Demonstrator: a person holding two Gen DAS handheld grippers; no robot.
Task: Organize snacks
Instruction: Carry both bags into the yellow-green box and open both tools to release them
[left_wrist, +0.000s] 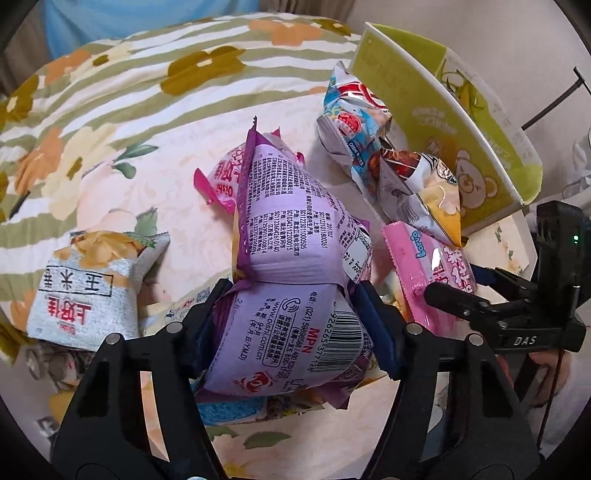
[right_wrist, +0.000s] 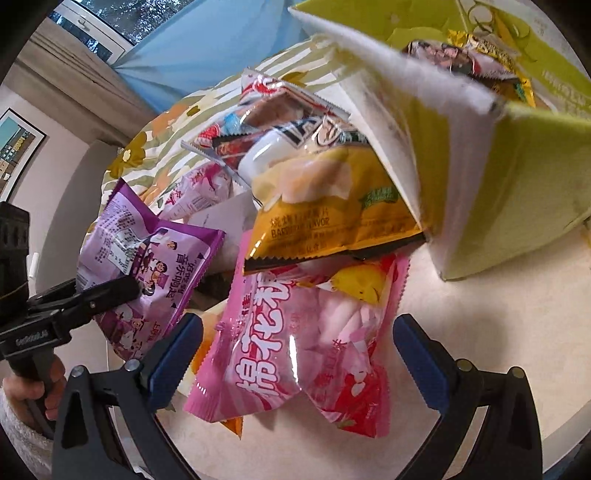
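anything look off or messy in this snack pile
Yes. The green box sits tilted with a flap hanging loose, and snack bags lie heaped against it instead of inside. The left gripper squeezes the purple bag, denting it at the middle. The pink marshmallow bag lies between the right gripper's open jaws.

The purple snack bag (left_wrist: 295, 236) and the pink candy bag (right_wrist: 295, 343) are shiny, crinkly plastic, the green box (right_wrist: 517, 192) is smooth matt cardboard, the flowery cloth (left_wrist: 110, 96) looks soft, and the black gripper arms look like hard matt plastic.
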